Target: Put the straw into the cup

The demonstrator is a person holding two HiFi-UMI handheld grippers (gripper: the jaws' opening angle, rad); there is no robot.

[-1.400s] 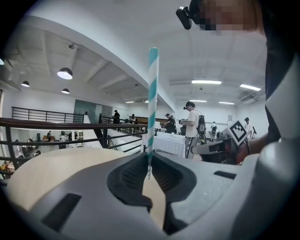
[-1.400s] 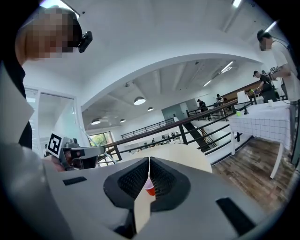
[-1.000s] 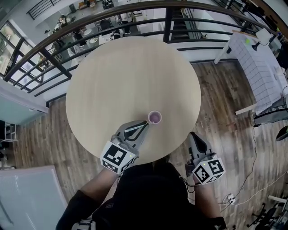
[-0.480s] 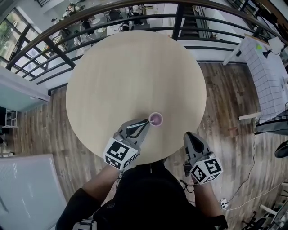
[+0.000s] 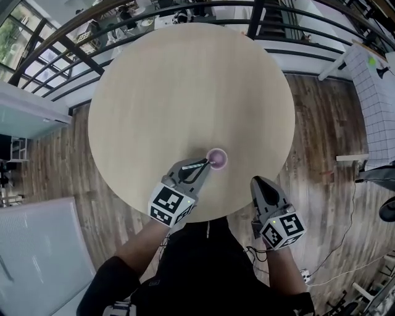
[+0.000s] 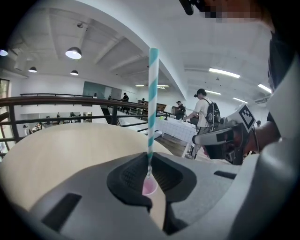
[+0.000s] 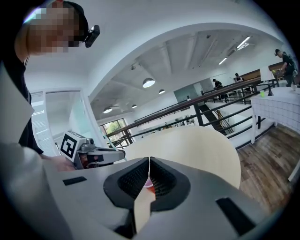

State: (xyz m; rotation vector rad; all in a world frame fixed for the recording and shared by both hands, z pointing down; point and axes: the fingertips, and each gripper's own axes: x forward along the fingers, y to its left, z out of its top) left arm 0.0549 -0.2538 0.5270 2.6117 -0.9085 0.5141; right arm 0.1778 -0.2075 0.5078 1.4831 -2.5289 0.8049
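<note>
Holding straw (image 6: 151, 108) upright, clamped in my left claw (image 5: 205, 165) | lower end at pink cup (image 5: 216, 158), inside or not I can't tell | cup on table (image 5: 185, 80), near edge | right claw (image 7: 149, 161) closed, empty, right of cup

matt pale wood table (image 5: 185, 80), paper-look striped straw (image 6: 152, 93), wood plank floor (image 5: 321, 123), dark metal railing (image 5: 257, 18).

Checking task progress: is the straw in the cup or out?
Out, as far as shows: the left gripper pinches the straw, whose lower end hangs just over the cup, not down inside.
</note>
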